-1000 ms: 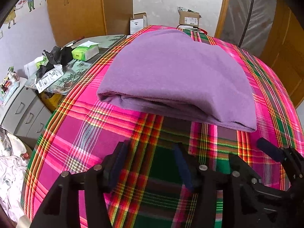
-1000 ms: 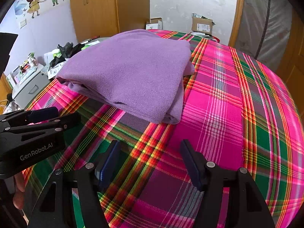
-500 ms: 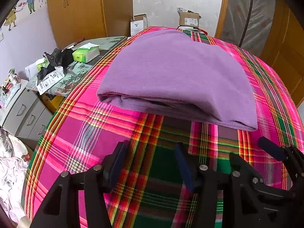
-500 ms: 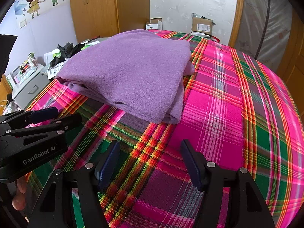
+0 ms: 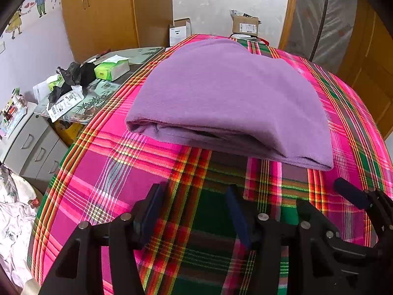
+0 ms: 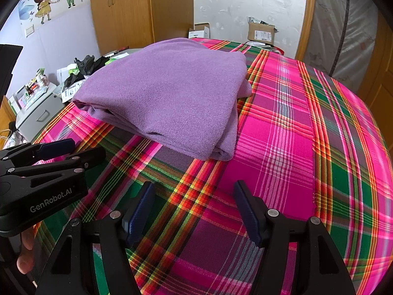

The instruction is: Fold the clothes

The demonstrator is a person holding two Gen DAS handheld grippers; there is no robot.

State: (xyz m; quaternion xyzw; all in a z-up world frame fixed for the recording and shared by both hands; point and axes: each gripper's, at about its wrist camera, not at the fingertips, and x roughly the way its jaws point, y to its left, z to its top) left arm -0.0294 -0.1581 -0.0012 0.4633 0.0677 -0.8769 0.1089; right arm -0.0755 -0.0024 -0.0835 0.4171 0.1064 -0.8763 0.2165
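A purple fleece garment [image 5: 231, 98] lies folded into a thick rectangle on the pink and green plaid cloth [image 5: 147, 172] of the table. In the right wrist view the same garment [image 6: 172, 93] sits ahead and to the left. My left gripper [image 5: 194, 191] hovers open just short of the garment's near folded edge, nothing between its fingers. My right gripper [image 6: 194, 191] is open too, over bare plaid near the garment's right corner. The left gripper's body [image 6: 41, 177] shows at the left of the right wrist view, and the right gripper's fingers [image 5: 353, 194] at the lower right of the left wrist view.
A cluttered side table [image 5: 98, 83] with a green tissue pack [image 5: 111, 68], black items and papers stands left of the plaid table. Grey drawers [image 5: 32, 142] and white laundry [image 5: 12, 211] lie further left. Cardboard boxes [image 5: 245, 24] and wooden wardrobes [image 5: 98, 12] stand at the back.
Both grippers stay open and almost still. The left wrist view has shifted very slightly. The folded garment has not moved.
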